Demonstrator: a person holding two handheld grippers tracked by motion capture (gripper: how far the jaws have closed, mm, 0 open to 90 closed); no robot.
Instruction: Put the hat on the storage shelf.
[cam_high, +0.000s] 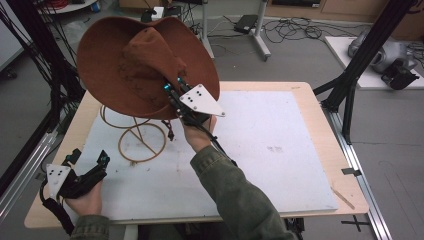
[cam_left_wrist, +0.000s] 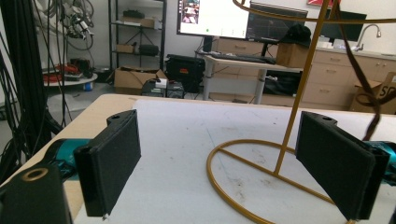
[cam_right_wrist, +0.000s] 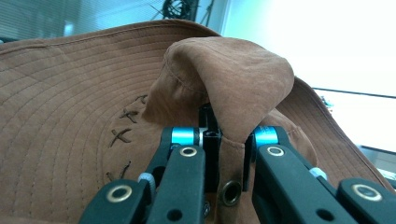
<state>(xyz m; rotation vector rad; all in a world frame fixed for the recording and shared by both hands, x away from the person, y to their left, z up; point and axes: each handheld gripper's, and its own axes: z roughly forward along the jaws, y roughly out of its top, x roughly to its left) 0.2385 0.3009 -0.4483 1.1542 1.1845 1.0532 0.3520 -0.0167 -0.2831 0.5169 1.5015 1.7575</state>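
Nearest the person, the left gripper (cam_high: 87, 172) lay in the left hand (cam_high: 86, 200) at the table's front-left corner, its jaws released and spread wide with nothing between them. The left gripper view showed what the high view could not: the black pads (cam_left_wrist: 112, 158) stood level just above the white table mat (cam_left_wrist: 187, 154), framing the base ring of the gold wire hat stand (cam_left_wrist: 292, 123), whose upright post rose just beside the right-hand pad without touching it.

Farther in, the right gripper (cam_high: 172, 87) was raised above the table, its jaws clenched on a fold of the crown of the brown suede wide-brimmed hat (cam_high: 130, 65). The right gripper view showed the pinched fold, cross-stitching on the brim and a metal eyelet (cam_right_wrist: 230, 192) beside the jaws. The hat hung tilted in the air over the stand (cam_high: 135, 135), brim toward the camera, clear of the stand's top as far as could be told.

The mat's right half lay bare to the wooden table edge (cam_high: 345, 165). Black frame posts (cam_high: 350, 90) stood close along both sides.
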